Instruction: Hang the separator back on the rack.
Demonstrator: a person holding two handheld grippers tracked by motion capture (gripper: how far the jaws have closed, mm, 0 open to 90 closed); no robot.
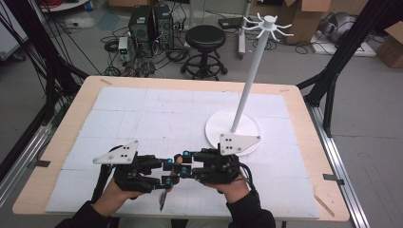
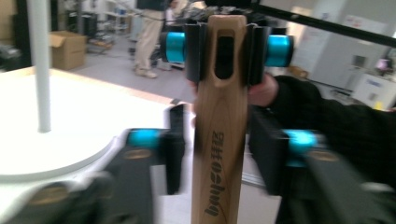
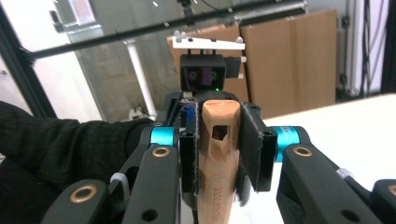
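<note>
Wooden handle (image 2: 218,140), pale with a slot near its end, is held above the near edge of the table (image 1: 57,156), between the two grippers. Left gripper (image 1: 167,172): jaws spread, standing clear of the handle on either side. Right gripper (image 3: 219,154): jaws clamped on the handle's slotted end. Further right, a white stand (image 1: 247,90) rises from its round base.

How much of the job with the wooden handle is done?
Done: the right gripper is clamped on the wooden handle near its slotted end, and the left gripper has its jaws clear of it. In hand: holding it. Left, probably: carrying it to the white hook stand and hanging it there.
</note>
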